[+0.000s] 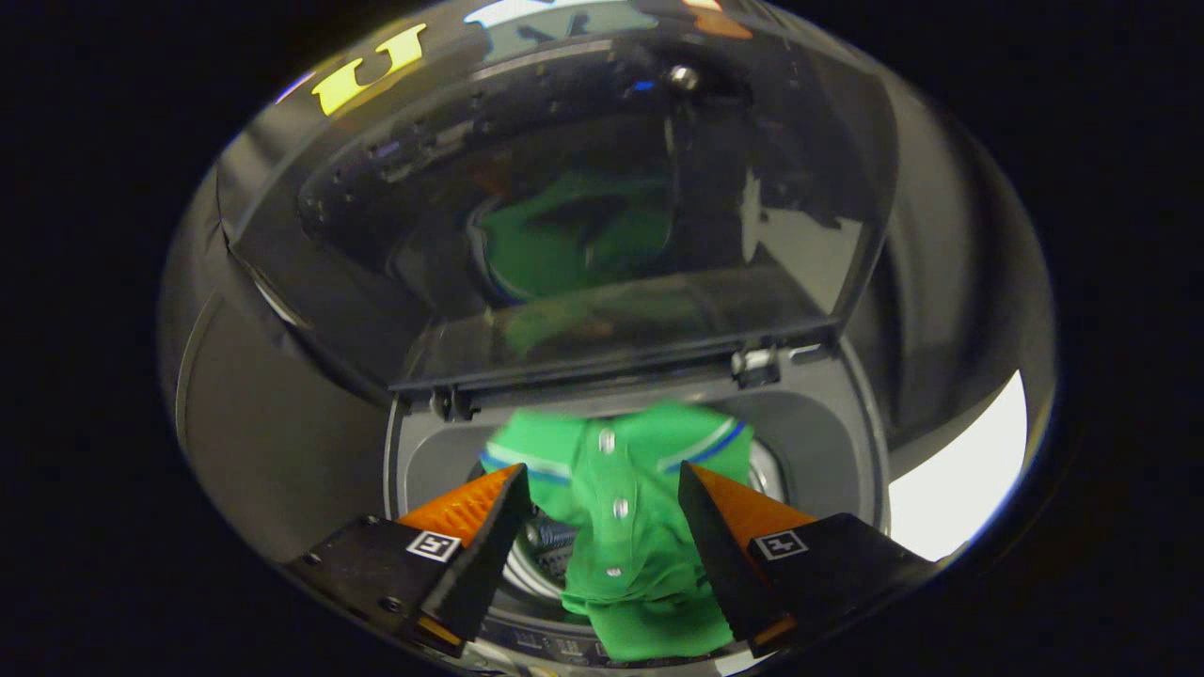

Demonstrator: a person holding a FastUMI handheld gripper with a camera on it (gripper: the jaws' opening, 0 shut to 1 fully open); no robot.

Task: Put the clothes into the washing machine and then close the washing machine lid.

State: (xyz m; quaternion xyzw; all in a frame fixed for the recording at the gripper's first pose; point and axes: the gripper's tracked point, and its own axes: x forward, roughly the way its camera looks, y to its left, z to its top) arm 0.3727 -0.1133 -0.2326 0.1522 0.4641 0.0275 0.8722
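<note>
A green polo shirt [623, 550] with white buttons and a blue-and-white striped collar lies over the round opening of the top-loading washing machine [828, 442]. Part of it hangs down over the front rim toward me. My gripper [600, 467] is open just above the opening. The shirt runs between its two wide-spread fingers, and neither finger presses on it. A bit of the metal drum [544, 545] shows beside the left finger. The dark glass lid [564, 188] stands raised behind the opening and mirrors the green shirt.
The lid's hinges [757, 365] sit at the back edge of the opening. The grey top of the machine surrounds the opening. A bright white patch [959, 480] lies off to the right of the machine.
</note>
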